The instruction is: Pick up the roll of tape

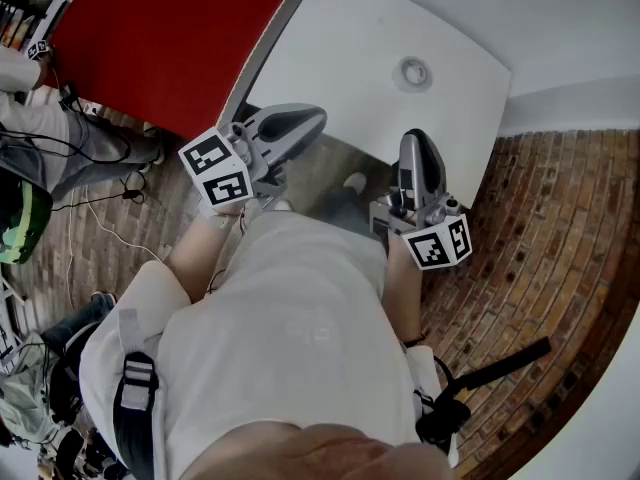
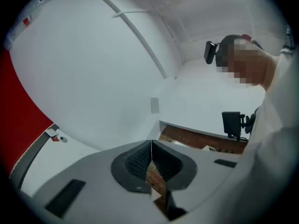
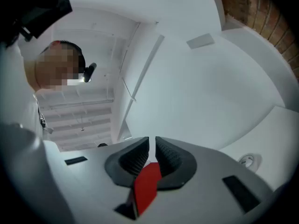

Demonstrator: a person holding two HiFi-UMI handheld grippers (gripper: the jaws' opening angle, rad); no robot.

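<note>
We see both grippers held close to the person's torso, at the near edge of the white table, tilted slightly up. The left gripper has its jaws fully together with nothing between them. The right gripper has its jaws all but together, hairline gap, empty; the red we see below them is the red surface left of the table. The roll of tape lies flat on the table towards its far right part, well apart from both grippers, untouched. We see the brick floor beneath
</note>
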